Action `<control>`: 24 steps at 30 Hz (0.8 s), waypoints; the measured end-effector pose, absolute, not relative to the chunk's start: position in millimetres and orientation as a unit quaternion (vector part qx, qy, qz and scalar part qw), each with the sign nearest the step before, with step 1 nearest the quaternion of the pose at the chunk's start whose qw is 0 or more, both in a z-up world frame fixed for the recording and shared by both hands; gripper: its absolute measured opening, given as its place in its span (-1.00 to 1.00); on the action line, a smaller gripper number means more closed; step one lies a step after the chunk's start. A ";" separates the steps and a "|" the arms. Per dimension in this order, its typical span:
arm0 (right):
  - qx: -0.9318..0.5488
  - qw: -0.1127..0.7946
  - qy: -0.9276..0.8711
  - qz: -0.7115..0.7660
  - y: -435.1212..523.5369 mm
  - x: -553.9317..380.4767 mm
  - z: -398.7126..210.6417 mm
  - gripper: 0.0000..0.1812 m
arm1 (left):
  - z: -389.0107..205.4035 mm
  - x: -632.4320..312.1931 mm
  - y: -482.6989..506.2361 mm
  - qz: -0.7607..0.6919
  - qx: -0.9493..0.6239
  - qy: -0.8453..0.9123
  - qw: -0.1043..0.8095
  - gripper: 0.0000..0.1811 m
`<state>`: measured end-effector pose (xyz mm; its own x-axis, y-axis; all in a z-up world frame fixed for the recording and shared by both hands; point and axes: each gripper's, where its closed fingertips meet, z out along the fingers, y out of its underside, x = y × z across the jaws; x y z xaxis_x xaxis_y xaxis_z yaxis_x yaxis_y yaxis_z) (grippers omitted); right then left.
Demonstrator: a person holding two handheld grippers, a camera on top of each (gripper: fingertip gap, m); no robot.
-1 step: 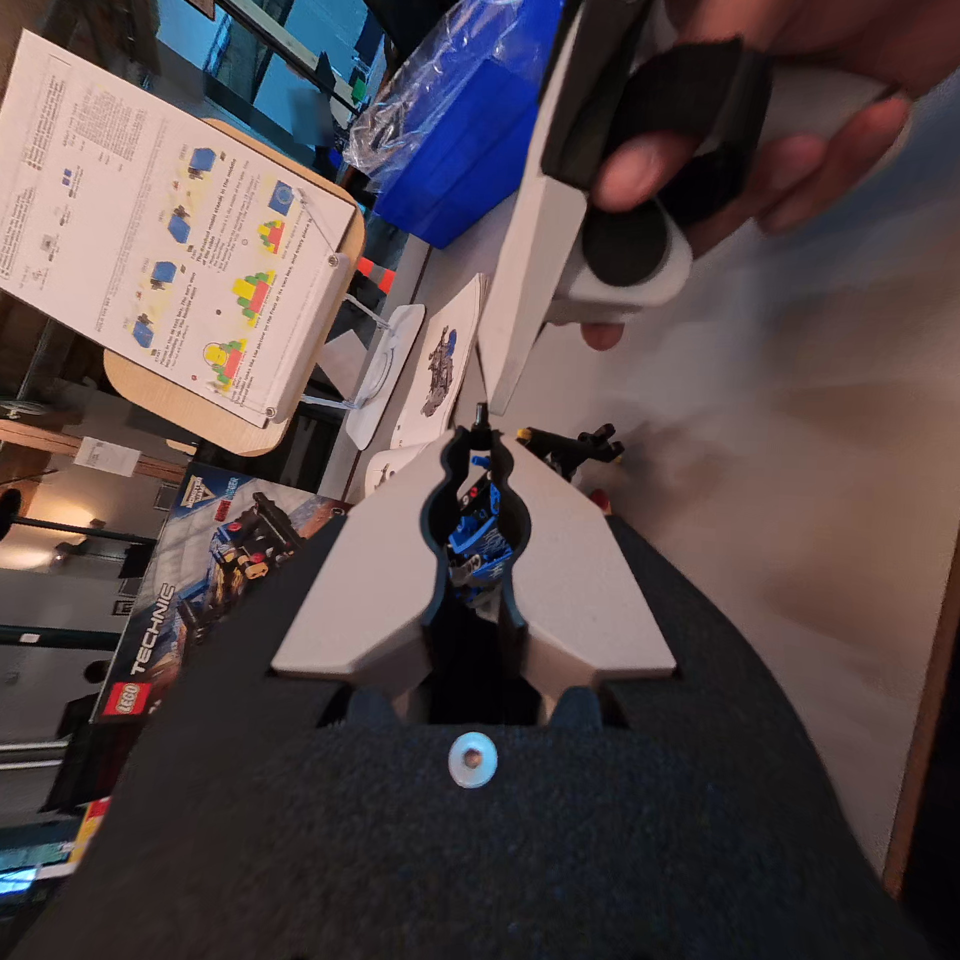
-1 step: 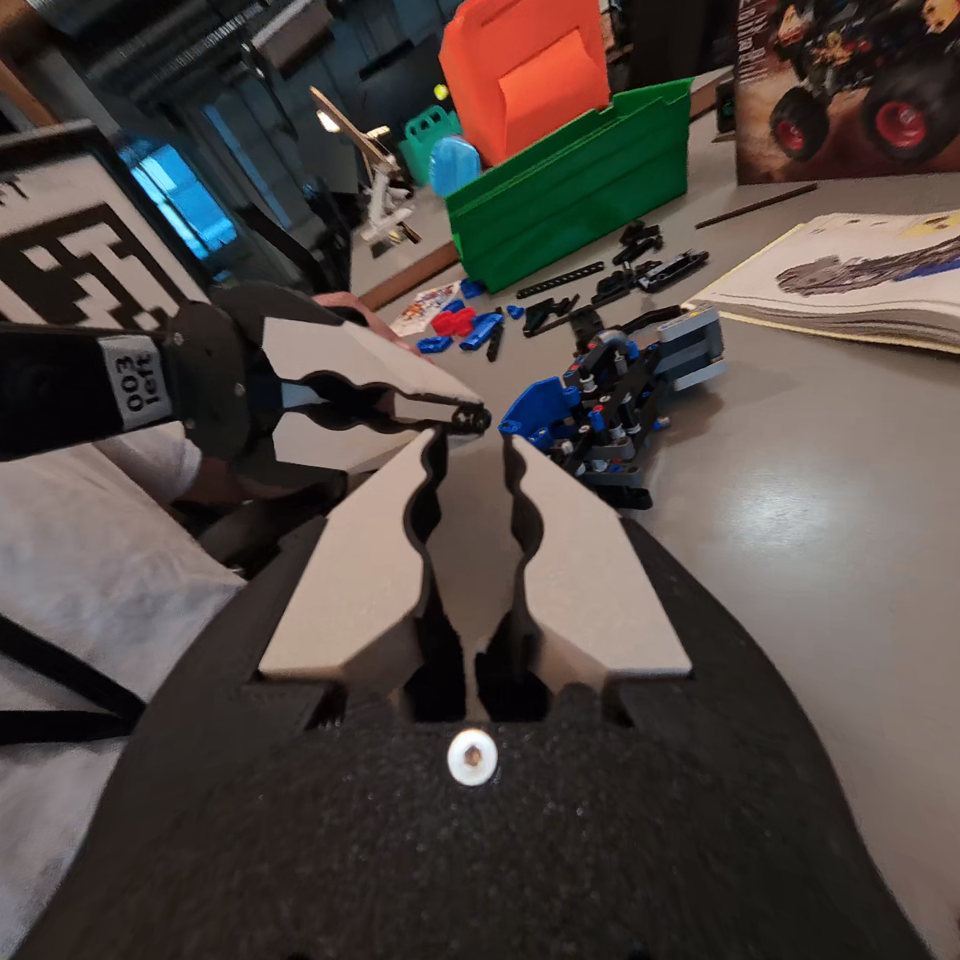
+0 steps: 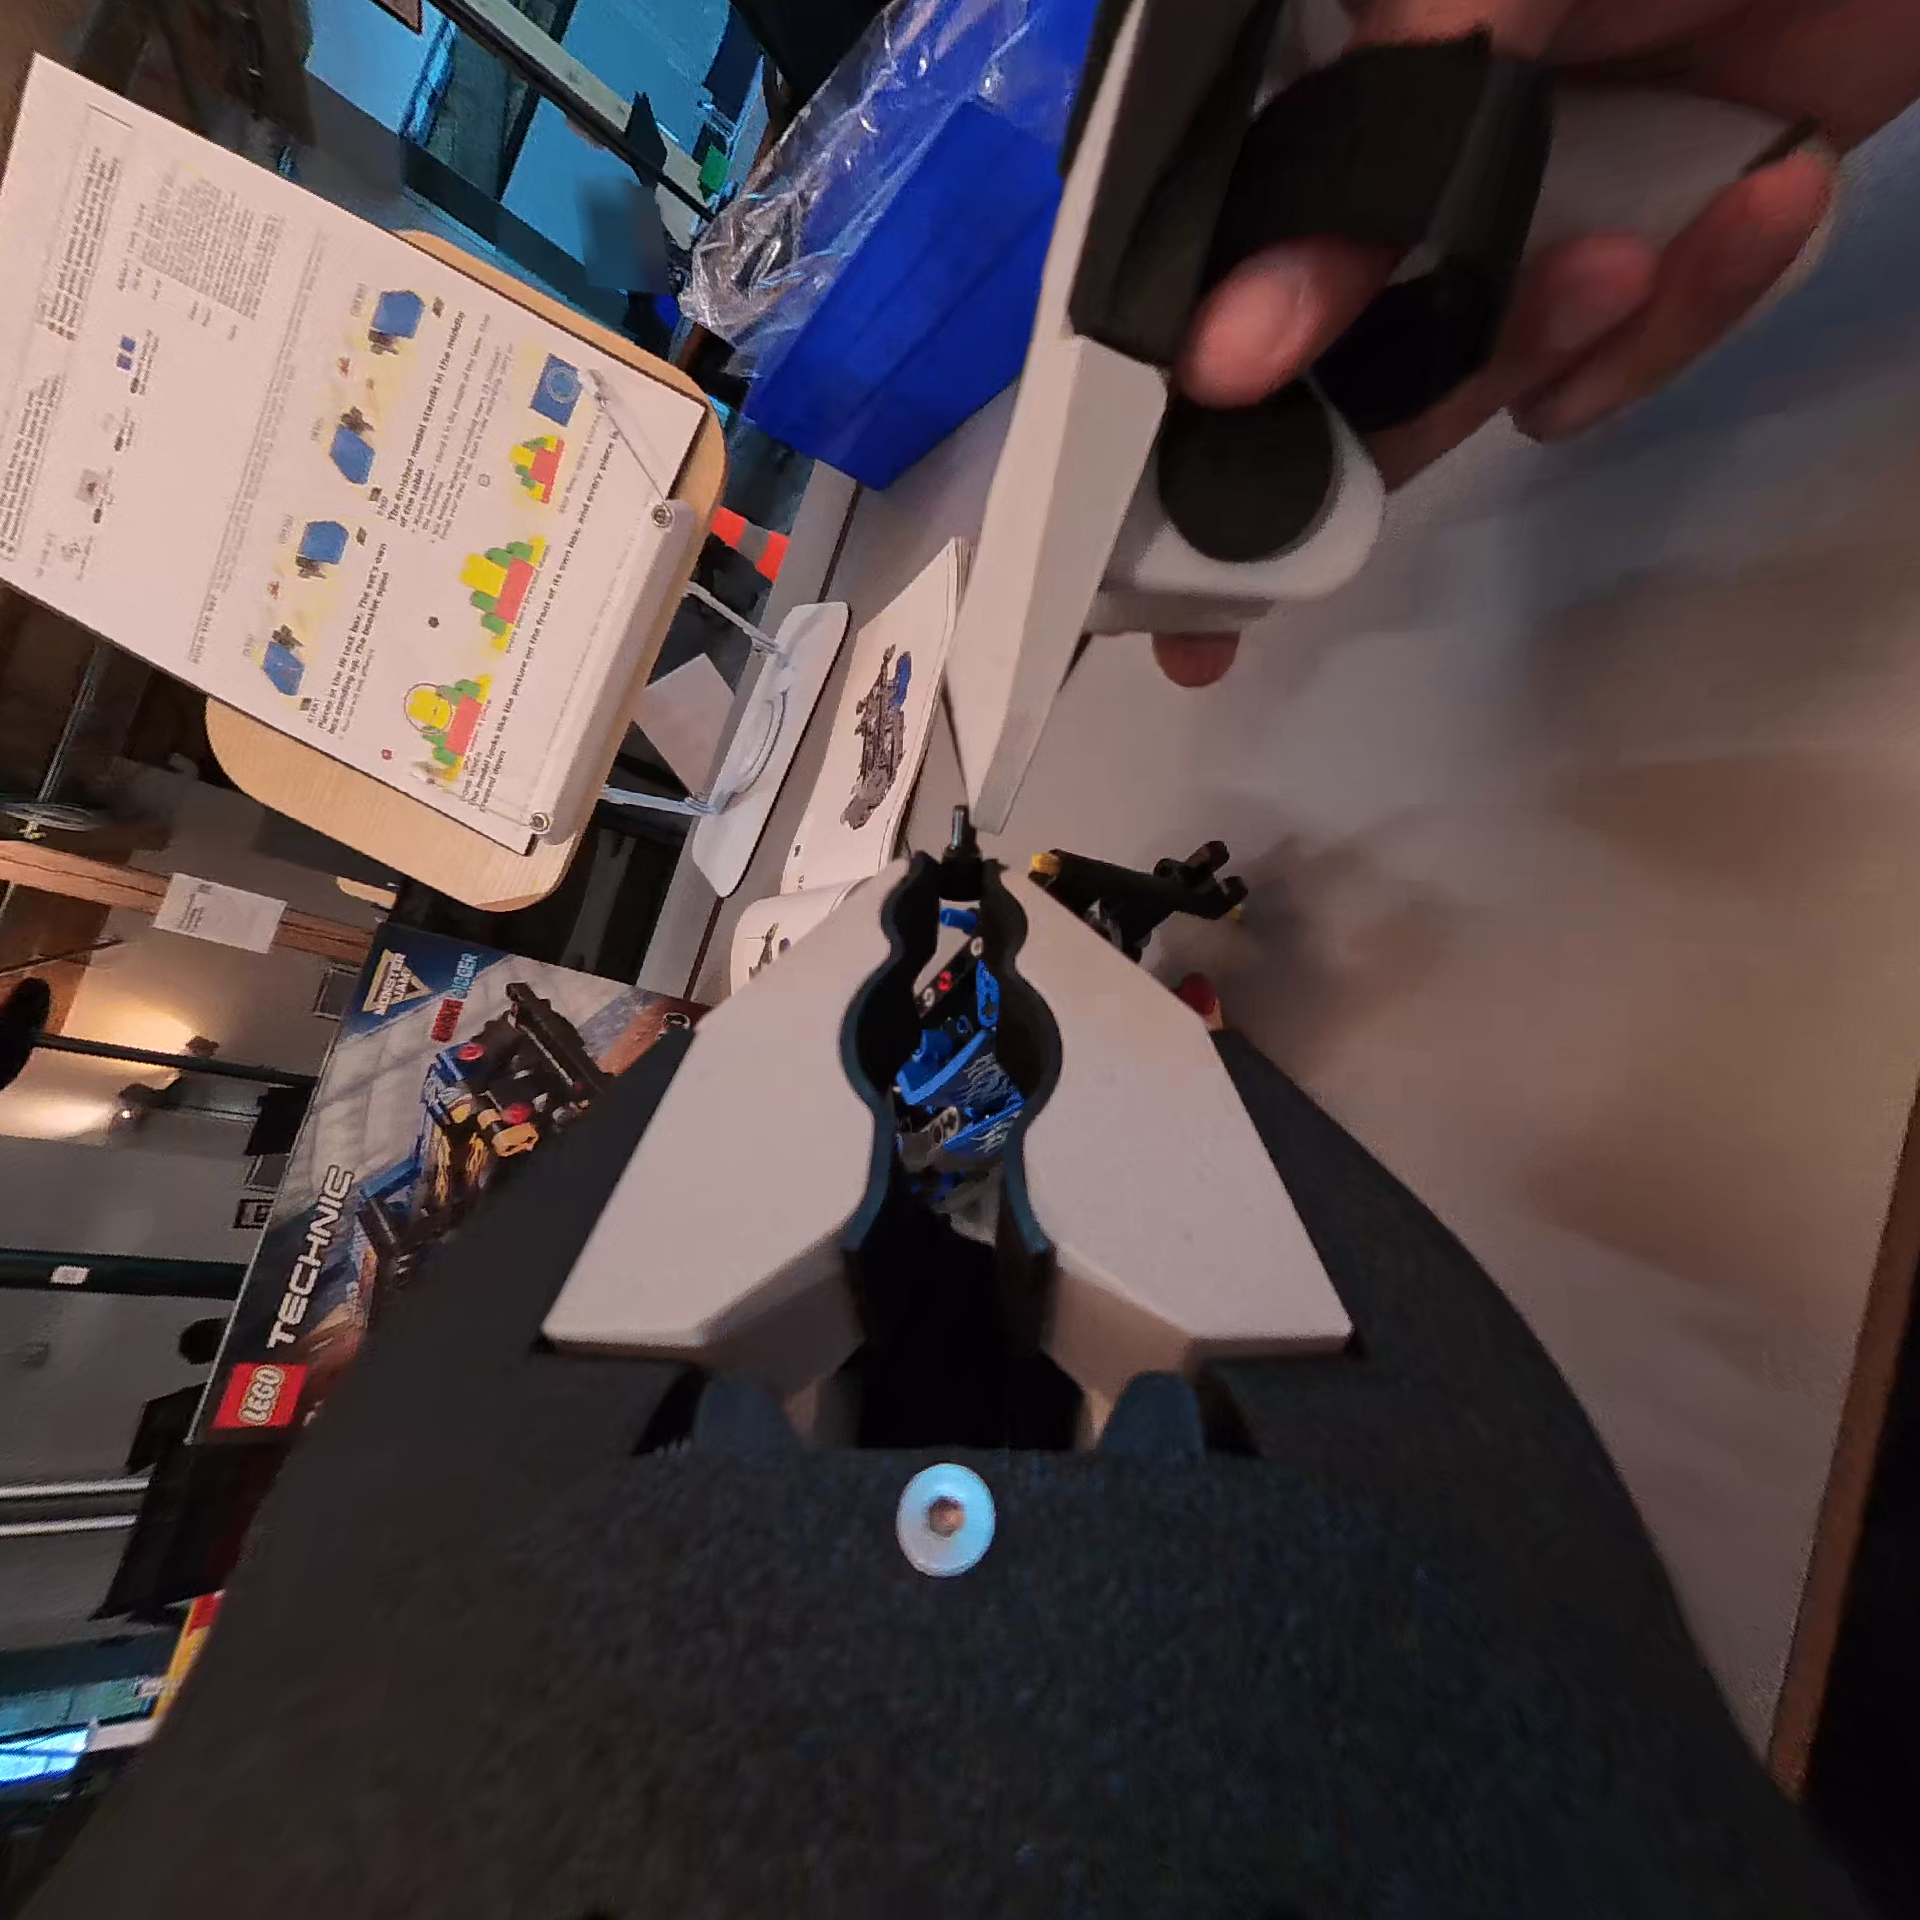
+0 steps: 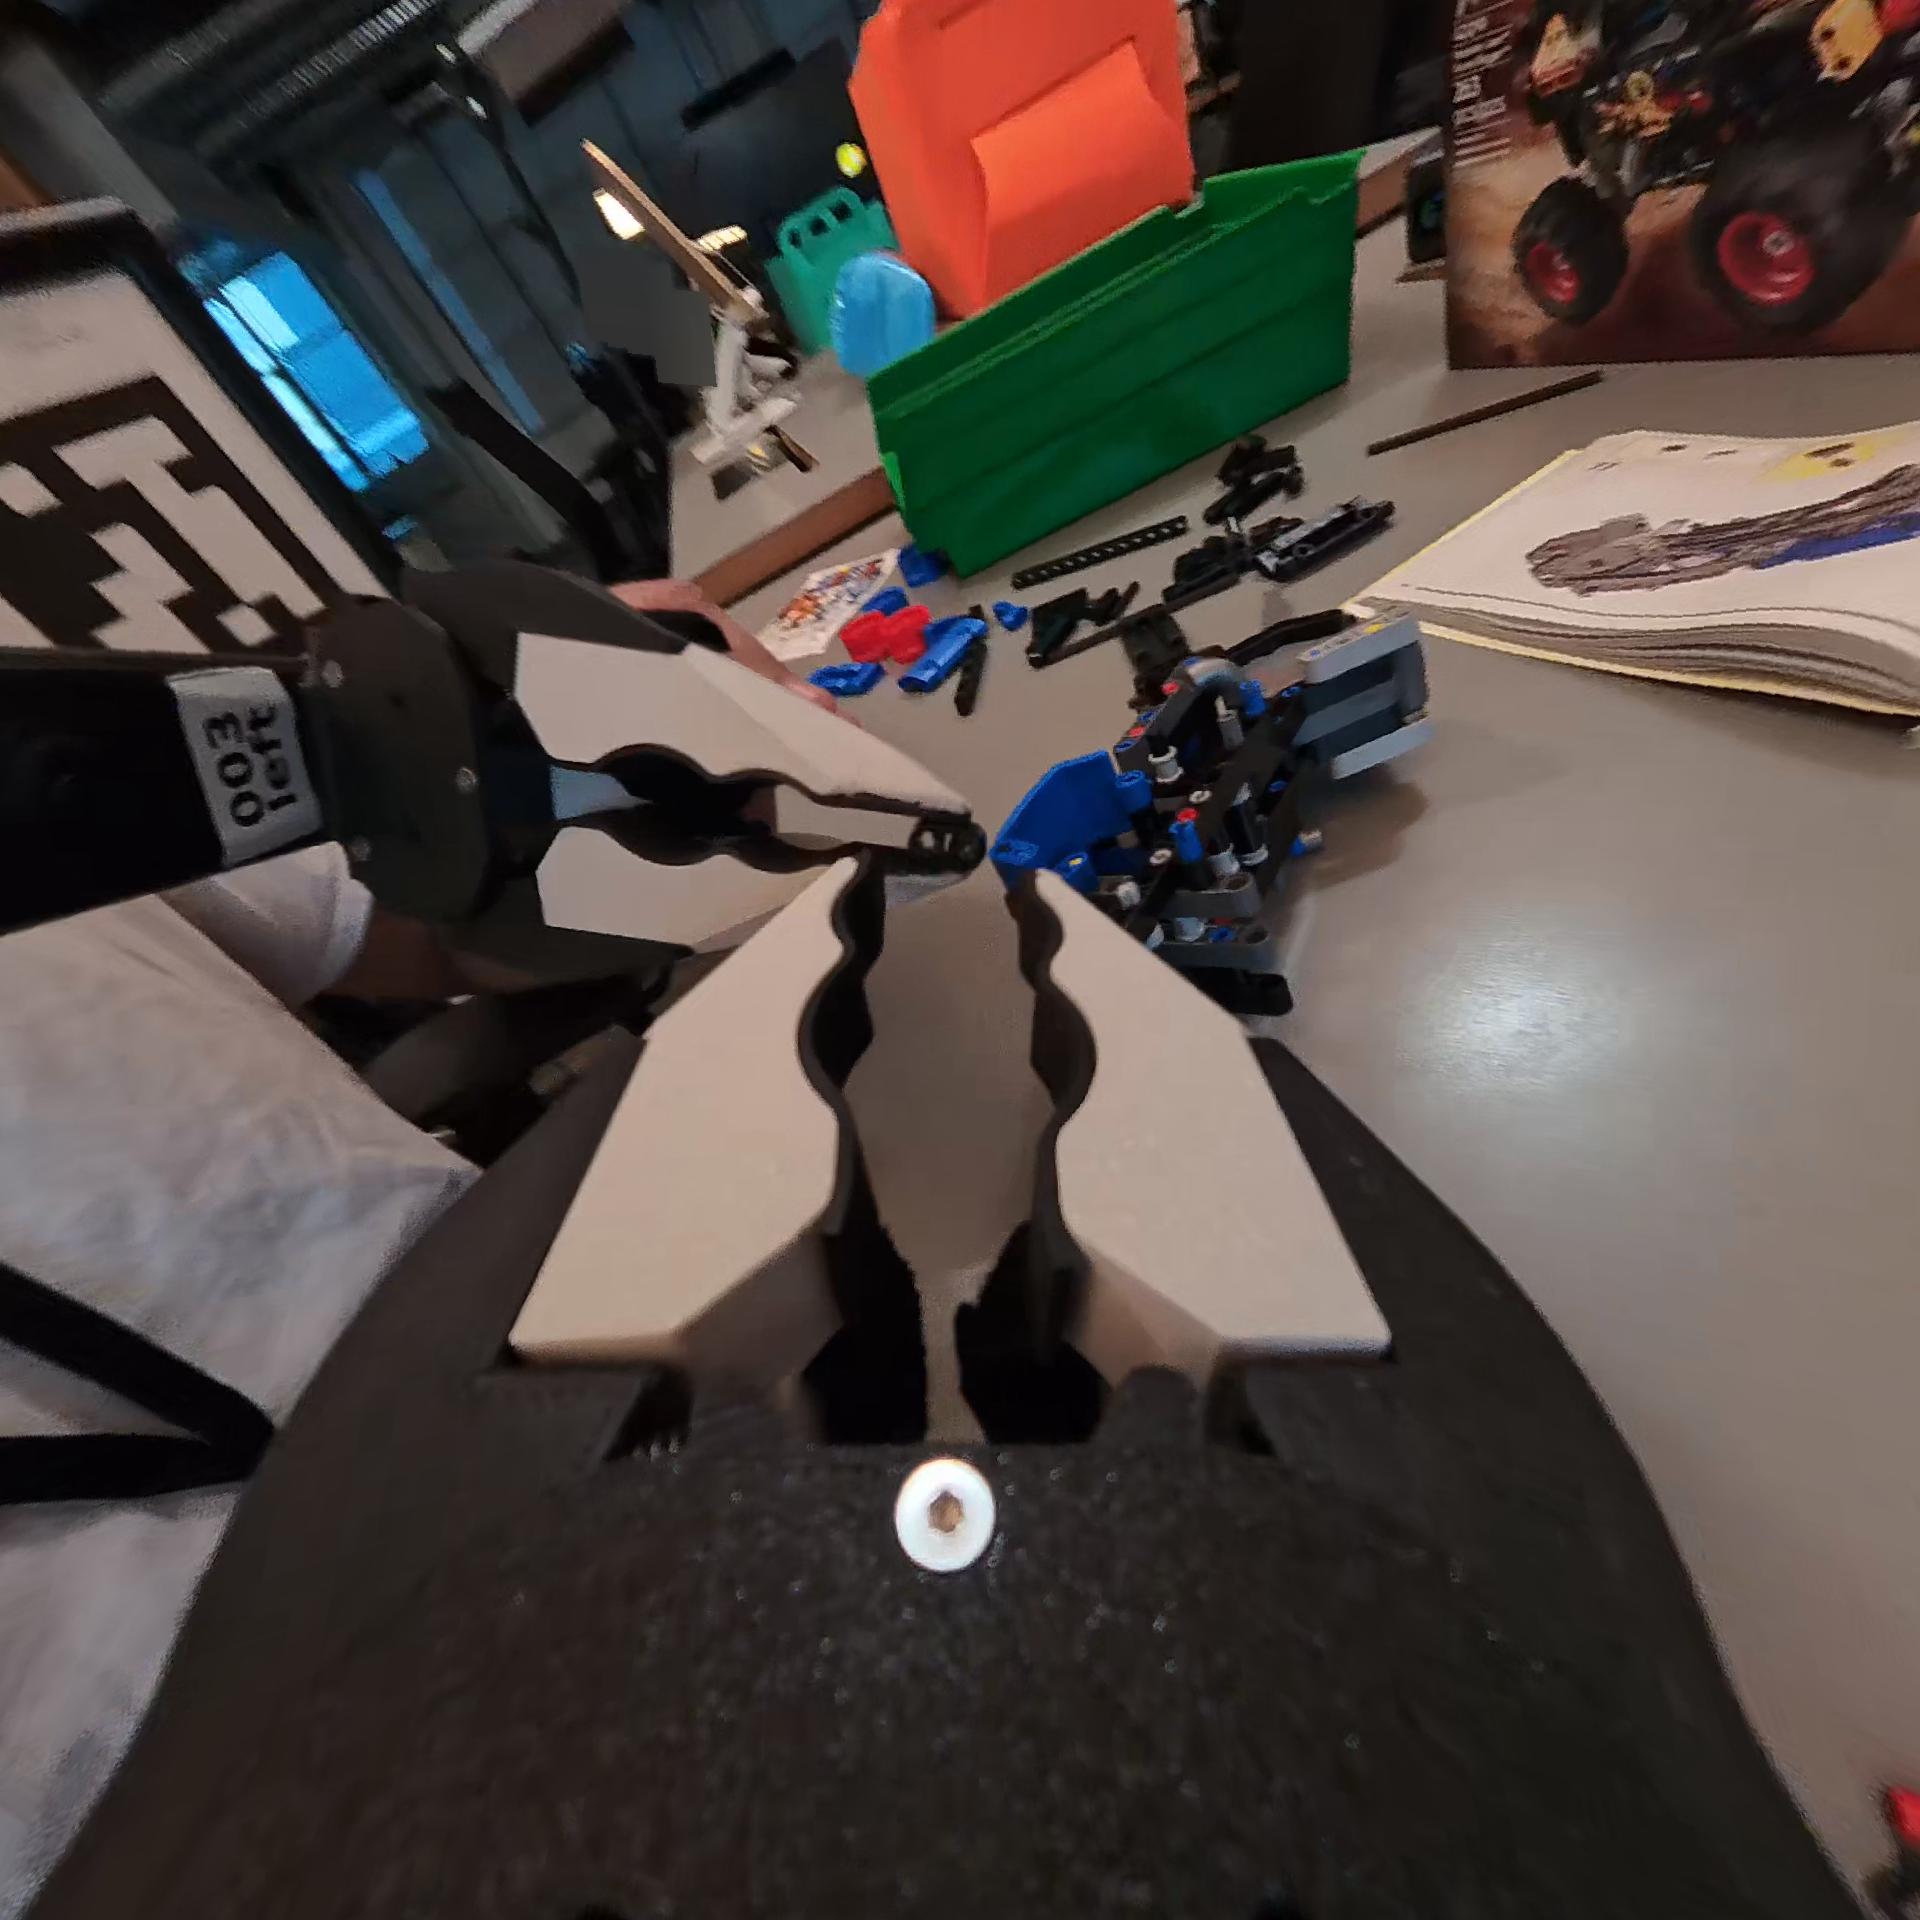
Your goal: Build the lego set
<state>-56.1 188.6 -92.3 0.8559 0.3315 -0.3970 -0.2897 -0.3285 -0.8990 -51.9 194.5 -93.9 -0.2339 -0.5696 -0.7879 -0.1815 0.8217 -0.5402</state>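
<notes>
Nothing has visibly changed. The left gripper [image 4: 940,844] stays clenched on a small black piece [image 4: 951,844] just beside the half-built truck [image 4: 1195,810]; the right gripper [image 4: 945,883] hangs released, holding nothing, so fitting seems imminent.

Print is borne by a boxed set's carton [image 3: 416,1174], by an instruction sheet [image 3: 312,468] clipped to a board, by a white tag [image 4: 244,764] on the left tool [image 4: 940,847], and, too small to be read, by an open booklet [image 4: 1683,582].
</notes>
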 end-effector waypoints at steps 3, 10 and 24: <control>-0.777 0.583 -0.018 0.236 189.7 -56.9 -90.3 -0.72 | -96.1 -51.1 190.9 -0.173 -0.240 0.768 0.569 -0.93; -0.773 0.574 -0.031 0.267 188.0 -64.5 -94.4 -0.84 | -95.1 -53.0 181.6 -0.179 -0.228 0.765 0.575 -0.93; -0.852 0.487 -0.168 0.096 186.3 -34.0 -97.4 -0.84 | -132.0 -98.7 225.4 -0.346 -0.540 0.628 0.440 -0.69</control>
